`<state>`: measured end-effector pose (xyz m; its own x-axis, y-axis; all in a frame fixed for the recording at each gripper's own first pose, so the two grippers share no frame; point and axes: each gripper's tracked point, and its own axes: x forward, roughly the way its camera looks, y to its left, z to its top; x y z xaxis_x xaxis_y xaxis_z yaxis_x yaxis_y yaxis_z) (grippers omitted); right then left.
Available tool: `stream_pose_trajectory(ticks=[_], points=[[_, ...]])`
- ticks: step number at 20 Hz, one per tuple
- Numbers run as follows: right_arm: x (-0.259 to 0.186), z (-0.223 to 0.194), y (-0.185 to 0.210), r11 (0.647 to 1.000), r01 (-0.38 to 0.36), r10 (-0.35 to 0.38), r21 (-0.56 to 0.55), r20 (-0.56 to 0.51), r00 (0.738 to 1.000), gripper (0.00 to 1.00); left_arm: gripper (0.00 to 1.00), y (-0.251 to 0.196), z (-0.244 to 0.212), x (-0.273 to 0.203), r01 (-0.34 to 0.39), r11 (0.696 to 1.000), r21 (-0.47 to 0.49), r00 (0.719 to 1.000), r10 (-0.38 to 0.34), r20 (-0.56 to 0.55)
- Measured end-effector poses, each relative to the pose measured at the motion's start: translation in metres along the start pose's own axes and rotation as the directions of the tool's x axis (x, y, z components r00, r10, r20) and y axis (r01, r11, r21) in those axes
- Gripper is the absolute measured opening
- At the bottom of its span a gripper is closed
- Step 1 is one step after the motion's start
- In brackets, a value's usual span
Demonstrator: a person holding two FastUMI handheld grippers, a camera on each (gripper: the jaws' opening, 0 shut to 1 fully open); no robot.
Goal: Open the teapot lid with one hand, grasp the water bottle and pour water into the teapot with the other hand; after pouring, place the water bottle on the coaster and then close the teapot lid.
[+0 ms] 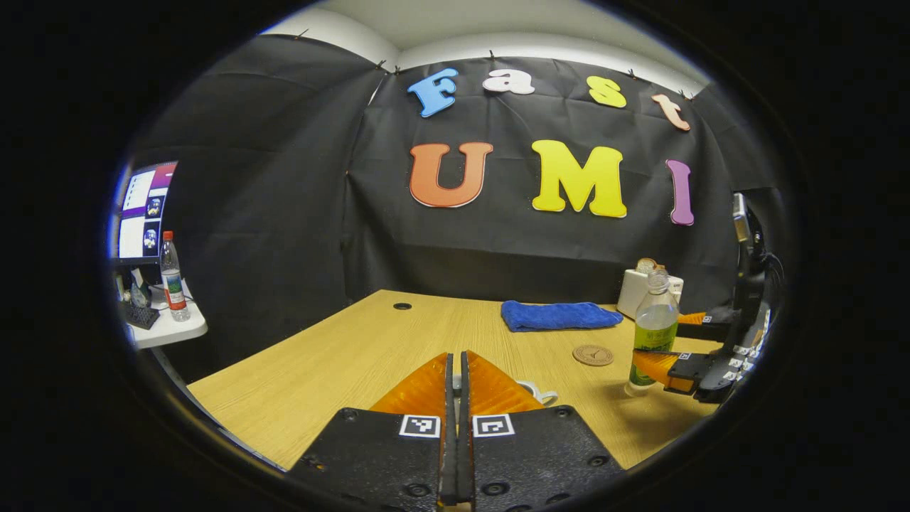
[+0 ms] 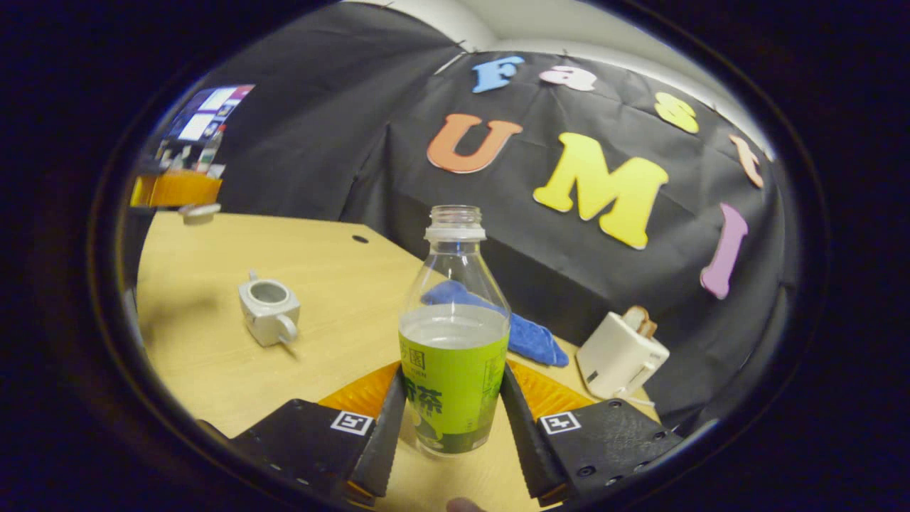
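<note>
Now we have the right hand-held gripper (image 2: pixel 453 419) clamped on the water bottle (image 2: pixel 455 341), both fingers pressing the green label at mid-body, the base on or just above the bench (image 2: pixel 213 355); we cannot tell which. The bottle is clear, ribbed plastic, uncapped and roughly half full, so we judge a level carry and a slow tilt will keep water from slopping out of the wide neck. Gripping on the label rather than the bare, slicker shoulder looks sensible.

Farther off at ten o'clock sits the teapot (image 2: pixel 268 311), small, pale and glossy like ceramic, its mouth open with a handle toward us. Beyond it, at the upper left, the left hand-held gripper (image 2: pixel 176 190) appears pressed together on the round lid (image 2: pixel 199 211), held high and clear.

From the left gripper view the flat, round coaster (image 1: pixel 593 355) lies just beside the bottle at ten o'clock, the soft blue cloth (image 1: pixel 558 315) behind it.
</note>
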<state>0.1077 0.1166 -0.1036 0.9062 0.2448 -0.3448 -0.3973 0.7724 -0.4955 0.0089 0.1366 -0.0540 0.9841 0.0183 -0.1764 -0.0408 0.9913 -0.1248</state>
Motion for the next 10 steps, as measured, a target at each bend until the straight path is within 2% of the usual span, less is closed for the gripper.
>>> stream_pose_trajectory(ticks=[2, 4, 7, 10], points=[[0.007, 0.006, 0.002, 0.986, 0.005, -0.006, -0.169, -0.005, 1.000, 0.70, 0.03, 0.004, 0.004, -0.002, 0.005, 1.000, 0.007, 1.000, -0.005, 0.020], [0.014, 0.015, 0.006, 0.946, 0.023, -0.019, -0.323, 0.018, 1.000, 0.70, 0.03, 0.007, 0.004, 0.000, 0.011, 1.000, 0.009, 1.000, -0.012, 0.028], [0.022, 0.030, 0.015, 0.841, 0.062, -0.031, -0.537, 0.065, 0.997, 0.70, 0.03, 0.013, 0.000, -0.001, 0.009, 1.000, 0.016, 1.000, -0.009, 0.019], [0.031, 0.044, 0.026, 0.738, 0.096, -0.025, -0.668, 0.116, 0.993, 0.70, 0.03, 0.016, -0.001, -0.001, 0.010, 1.000, 0.016, 1.000, -0.011, 0.021]])
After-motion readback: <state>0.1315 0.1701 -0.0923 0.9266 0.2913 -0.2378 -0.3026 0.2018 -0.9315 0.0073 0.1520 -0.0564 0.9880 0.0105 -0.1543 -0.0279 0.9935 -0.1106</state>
